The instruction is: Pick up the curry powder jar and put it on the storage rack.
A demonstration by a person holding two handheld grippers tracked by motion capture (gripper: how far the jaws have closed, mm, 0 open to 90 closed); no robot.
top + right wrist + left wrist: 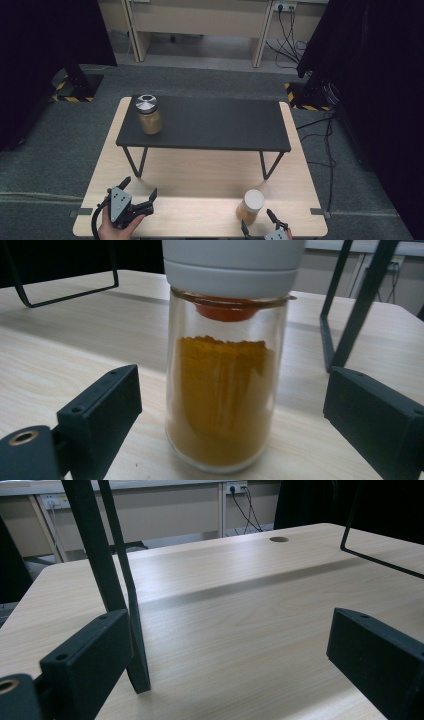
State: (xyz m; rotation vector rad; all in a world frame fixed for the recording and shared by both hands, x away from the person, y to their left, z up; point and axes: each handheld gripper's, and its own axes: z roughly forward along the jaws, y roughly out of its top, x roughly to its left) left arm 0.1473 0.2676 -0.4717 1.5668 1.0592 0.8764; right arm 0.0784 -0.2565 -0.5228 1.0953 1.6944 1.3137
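A glass jar of orange-yellow powder with a white lid point(249, 205) point(227, 390) stands upright on the wooden table near its front right edge. My right gripper point(260, 221) point(230, 415) is open just behind it, and the jar stands between the two jaws without touching them. A second jar with a silver lid point(149, 114) holding tan powder stands on the left end of the black shelf point(210, 125). My left gripper point(138, 189) point(227, 655) is open at the front left of the table, holding nothing, close to a shelf leg point(135, 625).
The black shelf stands on thin metal legs point(134, 161) point(268, 165) across the far half of the wooden table point(200, 200). Cables point(327, 145) trail on the carpet to the right. Desks stand at the back.
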